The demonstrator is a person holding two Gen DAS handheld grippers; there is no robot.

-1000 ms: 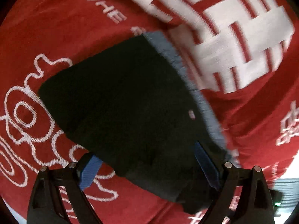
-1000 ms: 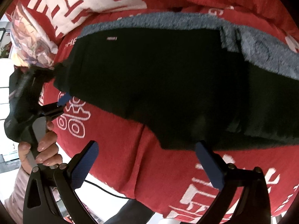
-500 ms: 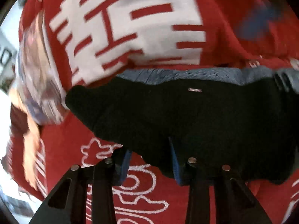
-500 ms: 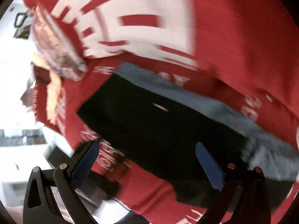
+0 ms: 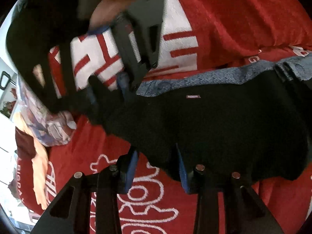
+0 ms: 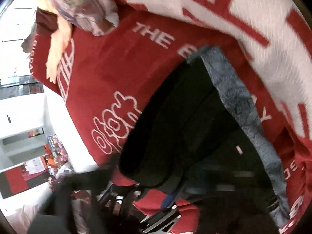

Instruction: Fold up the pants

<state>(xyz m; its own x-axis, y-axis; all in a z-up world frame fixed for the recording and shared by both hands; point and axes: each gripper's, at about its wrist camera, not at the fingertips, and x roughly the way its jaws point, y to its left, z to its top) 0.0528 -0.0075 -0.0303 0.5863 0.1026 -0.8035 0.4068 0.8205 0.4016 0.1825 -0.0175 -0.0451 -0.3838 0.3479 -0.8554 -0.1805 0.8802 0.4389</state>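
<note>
Between the half-open, empty left gripper (image 5: 156,161) fingers, black fleece-lined pants (image 5: 214,120) edge may slip; right gripper (image 5: 124,81) state unclear.

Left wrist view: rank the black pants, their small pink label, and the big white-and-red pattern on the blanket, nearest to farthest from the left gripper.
1. black pants: their near hem lies right at the left gripper, between its jaws.
2. pink label: farther up on the pants, slightly right, just below the grey lining edge.
3. white-and-red pattern: beyond the pants, at the top.
</note>
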